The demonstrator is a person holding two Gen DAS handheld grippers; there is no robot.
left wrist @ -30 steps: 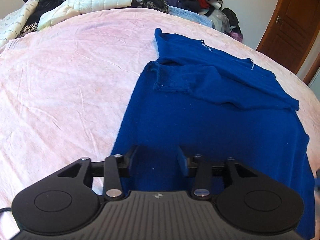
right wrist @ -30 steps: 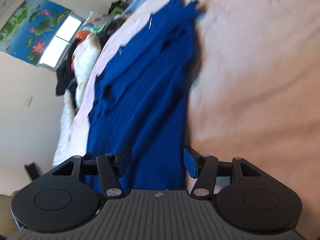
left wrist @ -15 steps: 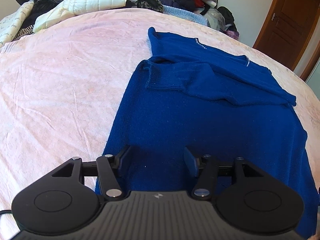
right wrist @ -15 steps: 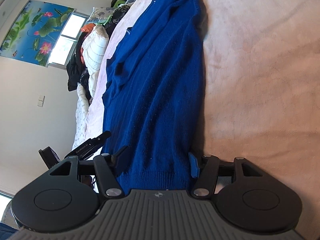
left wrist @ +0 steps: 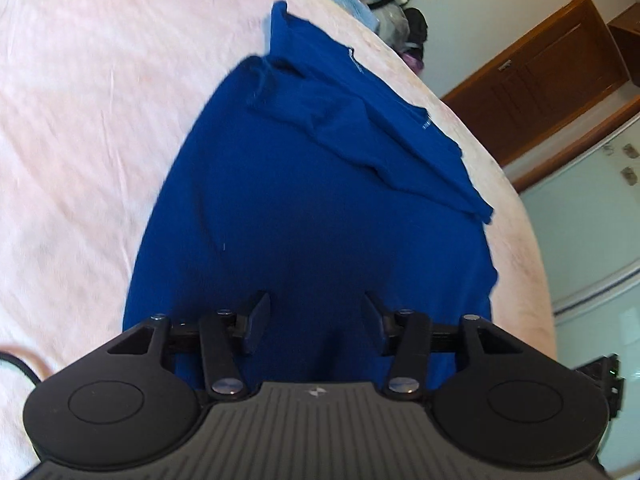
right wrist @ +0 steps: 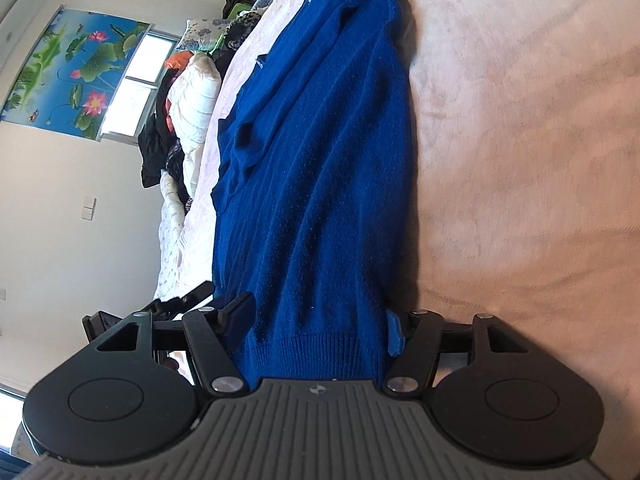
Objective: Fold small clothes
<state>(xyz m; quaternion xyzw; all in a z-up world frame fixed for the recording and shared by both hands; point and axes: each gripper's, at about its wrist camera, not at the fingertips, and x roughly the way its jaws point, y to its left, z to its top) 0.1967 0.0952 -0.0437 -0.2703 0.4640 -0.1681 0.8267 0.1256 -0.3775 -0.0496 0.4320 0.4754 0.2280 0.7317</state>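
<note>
Blue knit sweater [left wrist: 320,208] lies flat on the pink bedspread [left wrist: 80,140], its hem between your closing left gripper [left wrist: 314,322] and opening right gripper [right wrist: 320,330], so pinch both hem corners evenly before lifting.

Nothing I can read

The blue sweater [left wrist: 320,208] carries two small strips of white marks, one near its neck and one near the far shoulder, but they are too small and blurred for me to tell letters. From my right side the same strips show on the sweater as tiny white dots, no clearer. My own grey housing [right wrist: 316,390] bears a small round emblem at its front edge, a sign without letters. The lotus picture [right wrist: 76,76] on the wall shows flowers and leaves, with no writing I can make out.
</note>
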